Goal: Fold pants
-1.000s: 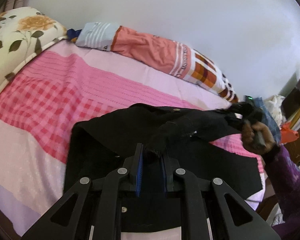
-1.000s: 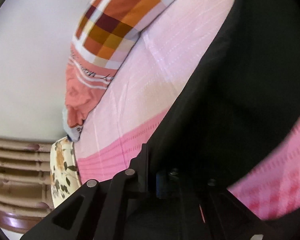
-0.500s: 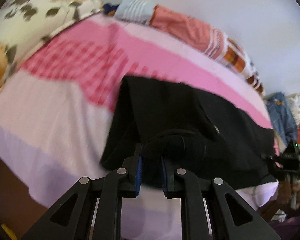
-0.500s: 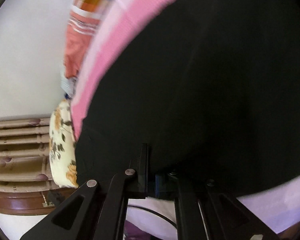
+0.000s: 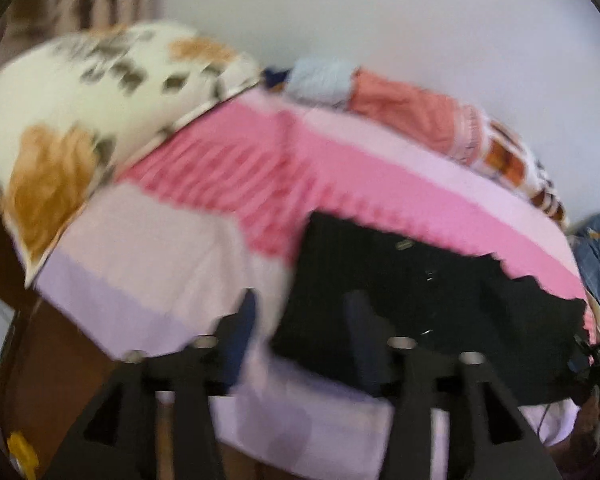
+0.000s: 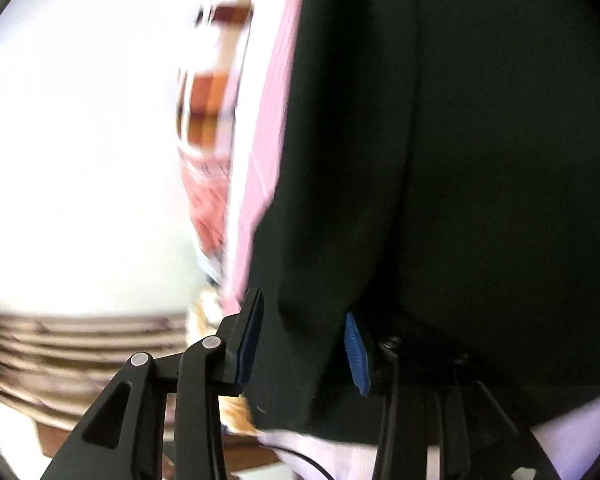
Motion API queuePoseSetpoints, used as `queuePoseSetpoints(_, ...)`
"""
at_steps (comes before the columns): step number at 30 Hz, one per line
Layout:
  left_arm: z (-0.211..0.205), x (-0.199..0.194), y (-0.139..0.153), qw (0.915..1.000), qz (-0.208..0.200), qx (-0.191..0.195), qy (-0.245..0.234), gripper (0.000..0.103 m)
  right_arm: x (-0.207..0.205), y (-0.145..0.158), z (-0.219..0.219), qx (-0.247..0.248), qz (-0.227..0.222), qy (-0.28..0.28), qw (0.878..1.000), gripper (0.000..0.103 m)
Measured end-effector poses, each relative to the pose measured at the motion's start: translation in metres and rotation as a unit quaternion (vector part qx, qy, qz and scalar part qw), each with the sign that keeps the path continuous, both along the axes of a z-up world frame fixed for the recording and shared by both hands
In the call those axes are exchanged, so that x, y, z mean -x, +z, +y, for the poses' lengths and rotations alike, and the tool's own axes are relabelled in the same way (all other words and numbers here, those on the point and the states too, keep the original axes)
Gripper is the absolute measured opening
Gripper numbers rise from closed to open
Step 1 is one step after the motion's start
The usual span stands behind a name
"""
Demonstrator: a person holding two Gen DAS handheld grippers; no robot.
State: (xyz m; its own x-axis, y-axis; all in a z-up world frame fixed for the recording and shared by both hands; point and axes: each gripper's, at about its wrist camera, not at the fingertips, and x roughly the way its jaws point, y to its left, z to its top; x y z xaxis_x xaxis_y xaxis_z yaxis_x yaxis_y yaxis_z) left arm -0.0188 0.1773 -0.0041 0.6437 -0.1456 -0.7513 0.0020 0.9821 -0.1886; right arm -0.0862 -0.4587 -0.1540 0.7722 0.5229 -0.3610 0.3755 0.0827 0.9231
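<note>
Pants: black pants [image 5: 400, 292] lie on the bed [image 5: 148, 280], toward its 4 o'clock corner in the left view, looking like a doubled-over block with a ragged edge at 3 o'clock.
Left gripper: the left gripper [image 5: 300, 340] is spread wide with nothing between its jaws; its 3 o'clock finger sits in front of the pants' near edge, the other over bare sheet.
Right gripper: the right gripper [image 6: 302, 344] is also opened up; a fold of the pants [image 6: 440, 160] hangs in the gap, but the blue pads [image 6: 356, 356] don't look pressed onto it, so probably let go.
Done so far: going by the pile's shape, at least one fold looks laid down and both tools look free of the cloth.
Left to do: likely another fold or a tidy-up, since that 3 o'clock edge is uneven. Just a guess, the frame is blurry.
Only the left view shows: the whole bed, a floral pillow [image 5: 80, 120] at 10 o'clock, a rolled blanket [image 5: 420, 116] at 1 o'clock along the wall, and the pants' outline.
Only the right view shows: the cloth up close between the jaws, filling the frame's 3 o'clock half, with a sliver of pink sheet at 12.
</note>
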Motion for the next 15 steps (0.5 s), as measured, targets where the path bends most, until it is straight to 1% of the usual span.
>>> queuePoseSetpoints(2, -0.035, -0.005, 0.006, 0.9992, -0.013, -0.004, -0.038, 0.071, -0.003, -0.011, -0.024, -0.026, -0.016, -0.028, 0.999, 0.038)
queuePoseSetpoints(3, -0.050, -0.006, 0.005, 0.9983, -0.013, -0.008, -0.056, 0.071, -0.006, -0.015, -0.033, -0.044, -0.031, -0.043, 0.998, 0.038)
queuePoseSetpoints(4, -0.062, -0.009, 0.004, 0.9975, -0.010, -0.009, -0.069, 0.071, -0.011, -0.021, -0.041, -0.073, -0.056, -0.055, 0.994, 0.038)
queuePoseSetpoints(5, -0.077, -0.011, 0.000, 0.9963, -0.004, -0.010, -0.085, 0.071, -0.014, -0.022, -0.047, -0.081, -0.066, -0.066, 0.992, 0.038)
queuePoseSetpoints(6, -0.094, -0.014, -0.007, 0.9946, 0.008, -0.010, -0.103, 0.071, -0.018, -0.020, -0.054, -0.075, -0.075, -0.078, 0.991, 0.038)
queuePoseSetpoints(8, -0.115, -0.018, -0.013, 0.9925, 0.020, -0.006, -0.121, 0.071, -0.023, -0.014, -0.067, -0.059, -0.094, -0.096, 0.989, 0.038)
queuePoseSetpoints(10, -0.136, -0.016, -0.019, 0.9899, 0.030, -0.005, -0.138, 0.071, -0.022, -0.007, -0.083, -0.032, -0.095, -0.125, 0.987, 0.038)
queuePoseSetpoints(12, -0.152, -0.014, -0.024, 0.9877, 0.034, -0.016, -0.152, 0.071, -0.021, -0.009, -0.096, -0.032, -0.088, -0.141, 0.986, 0.039)
queuePoseSetpoints(15, -0.165, -0.012, -0.030, 0.9847, 0.040, -0.033, -0.166, 0.071, -0.016, -0.015, -0.113, -0.050, -0.085, -0.166, 0.981, 0.039)
